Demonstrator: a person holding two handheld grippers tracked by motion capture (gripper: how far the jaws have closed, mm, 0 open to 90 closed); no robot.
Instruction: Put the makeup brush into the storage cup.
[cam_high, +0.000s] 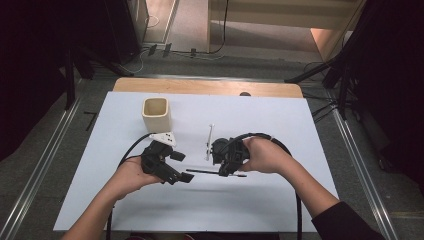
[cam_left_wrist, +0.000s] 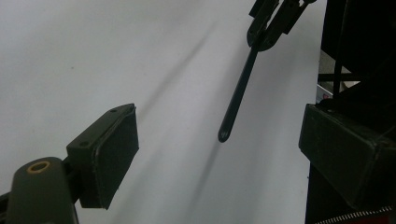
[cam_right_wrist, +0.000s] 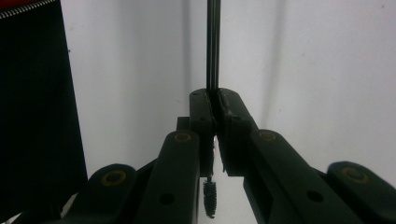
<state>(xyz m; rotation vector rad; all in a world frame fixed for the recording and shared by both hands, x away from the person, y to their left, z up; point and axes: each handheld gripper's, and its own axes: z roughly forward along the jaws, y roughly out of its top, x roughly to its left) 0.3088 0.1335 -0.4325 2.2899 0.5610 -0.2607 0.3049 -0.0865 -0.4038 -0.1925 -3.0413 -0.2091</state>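
1. Count: two grippers, one in each of the person's hands; one black brush; one white stick; one cream cup; one white-covered table.
2. Right gripper (cam_high: 223, 159): jaws pressed together on the black brush (cam_high: 202, 171). In the right gripper view the pads meet on the thin stem (cam_right_wrist: 213, 46), which runs straight out ahead of them; the bristled tip (cam_right_wrist: 209, 198) hangs behind the pads.
3. Brush position: held just above the sheet, near the table's middle, lying about level. Long handle points towards the left gripper; short bristle end sticks out on the person's right.
4. Left gripper (cam_high: 182, 166): jaws wide apart, nothing between them. In the left gripper view both pads (cam_left_wrist: 109, 156) stand clear of the sheet, and the brush handle's rounded end (cam_left_wrist: 224, 135) sits ahead of the gap, not touching either pad.
5. White stick (cam_high: 210, 141): lies flat on the sheet just beyond the right gripper, pointing away from the person.
6. Cream cup (cam_high: 156, 114): upright, open-topped, on the far left part of the sheet, well apart from the brush.
7. Table (cam_high: 280, 210): bare sheet to the near side, the right and the far right; a wooden strip edges the far side. The cup is set in from the far edge.
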